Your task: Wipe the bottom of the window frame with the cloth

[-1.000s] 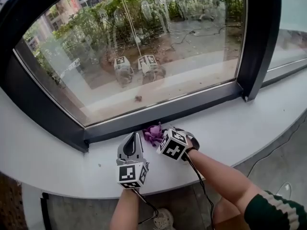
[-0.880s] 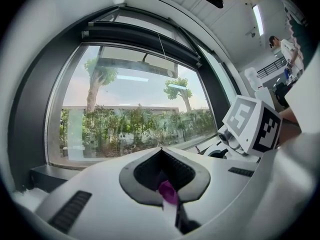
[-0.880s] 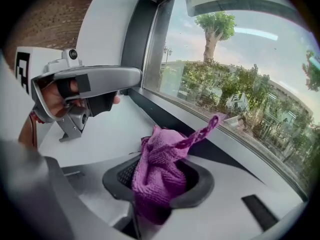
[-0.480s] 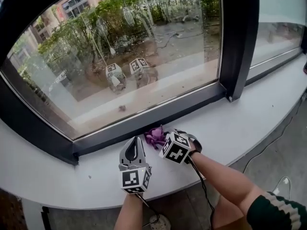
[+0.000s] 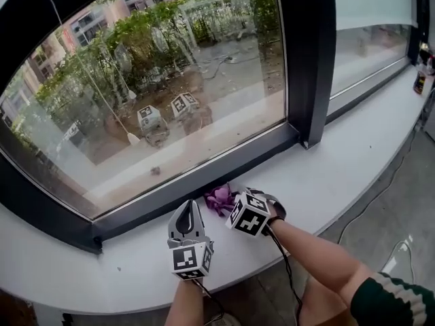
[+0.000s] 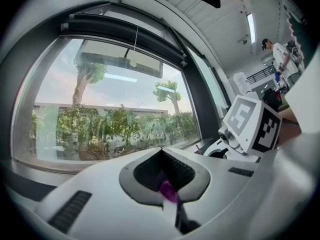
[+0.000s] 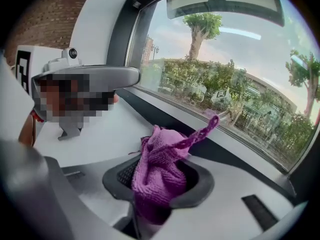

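Right now the right gripper is clenched on the bunched purple cloth, which lies against the bottom of the window frame. The left gripper, its jaws pressed together on nothing I can name, sits just short of the frame. The wad is small, so bare jaw tips could scrape the frame. The cloth's loose tail could also snag and pull free.

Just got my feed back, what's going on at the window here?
A person works with two handheld grippers at a white sill. The right gripper is clamped on a purple cloth, held by the dark bottom window frame. The left gripper is beside it over the sill, jaws together.
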`<state>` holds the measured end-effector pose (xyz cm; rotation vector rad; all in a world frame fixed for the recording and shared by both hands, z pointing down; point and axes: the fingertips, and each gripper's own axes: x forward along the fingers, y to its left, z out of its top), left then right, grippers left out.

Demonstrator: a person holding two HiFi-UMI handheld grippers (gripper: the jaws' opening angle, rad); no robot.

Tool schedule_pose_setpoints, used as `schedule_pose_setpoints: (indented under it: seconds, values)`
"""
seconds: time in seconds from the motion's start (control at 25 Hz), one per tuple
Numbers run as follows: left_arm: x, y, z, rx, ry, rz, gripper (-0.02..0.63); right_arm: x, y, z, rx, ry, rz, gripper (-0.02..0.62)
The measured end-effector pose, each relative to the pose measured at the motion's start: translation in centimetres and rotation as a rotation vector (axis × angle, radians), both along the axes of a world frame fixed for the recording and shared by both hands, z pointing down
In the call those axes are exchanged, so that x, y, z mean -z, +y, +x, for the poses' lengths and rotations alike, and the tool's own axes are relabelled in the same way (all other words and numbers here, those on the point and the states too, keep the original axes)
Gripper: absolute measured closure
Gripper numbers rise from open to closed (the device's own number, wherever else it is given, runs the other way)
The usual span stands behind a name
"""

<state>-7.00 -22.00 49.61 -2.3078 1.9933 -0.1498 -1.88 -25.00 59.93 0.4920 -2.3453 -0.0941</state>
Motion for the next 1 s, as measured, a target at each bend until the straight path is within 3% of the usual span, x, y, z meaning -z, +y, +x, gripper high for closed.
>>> schedule_pose_setpoints:
  seconds: [0.44, 1.0]
  values:
    - [-0.5, -2.5, 4.7, -0.061, 0.020, -0.021, 0.603, 0.1, -2.6, 5.3, -0.080, 0.035, 0.011, 0.451]
    - [-0.5, -5.4, 13.4, -0.189, 0.055, -0.021, 0.603, 0.1, -7.3, 15.0, -0.237, 0.035, 0.006, 0.451]
